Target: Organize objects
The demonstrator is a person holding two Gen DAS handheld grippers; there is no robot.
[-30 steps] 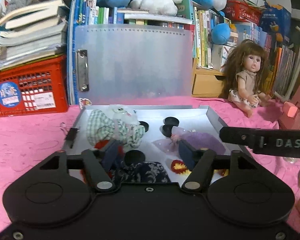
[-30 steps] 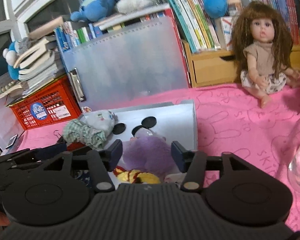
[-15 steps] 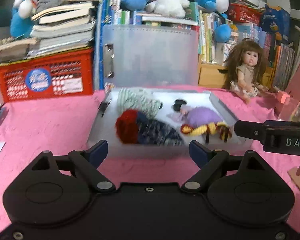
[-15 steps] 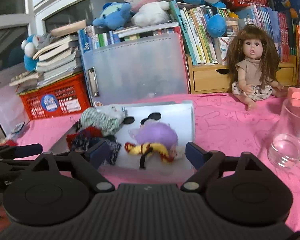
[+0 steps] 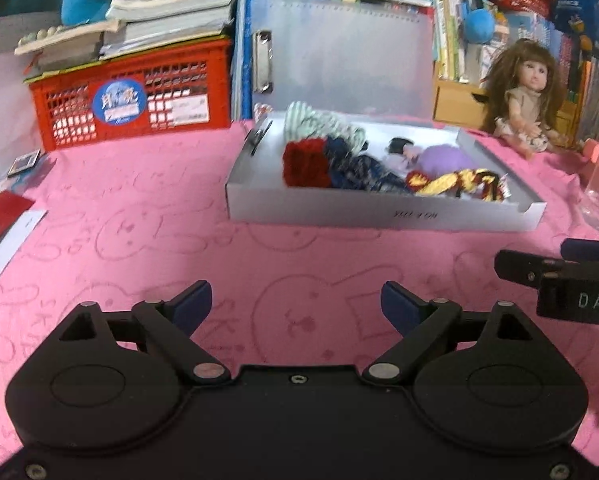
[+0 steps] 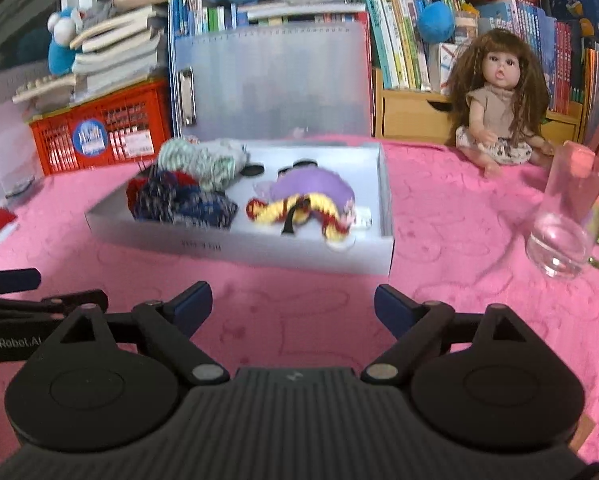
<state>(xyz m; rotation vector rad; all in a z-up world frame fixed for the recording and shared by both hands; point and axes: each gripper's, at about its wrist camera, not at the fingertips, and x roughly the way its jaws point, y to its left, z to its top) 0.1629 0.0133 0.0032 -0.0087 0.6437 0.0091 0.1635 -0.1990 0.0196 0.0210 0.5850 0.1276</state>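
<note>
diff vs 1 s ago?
Both grippers backed out of the white box toward the camera side; left gripper and right gripper jaws are opening, nothing between them. Doll clothes stay in the box; doll and glass unchanged.

**Pink-covered surface**

Pink cloth with rabbit outlines (image 6: 459, 216) covered it. On it sat a white shallow box (image 6: 299, 252), red crate (image 5: 131, 104), doll (image 6: 499, 120), clear glass (image 6: 563, 224), wooden drawer unit (image 6: 411, 114), upright translucent folder (image 5: 343, 56).
</note>
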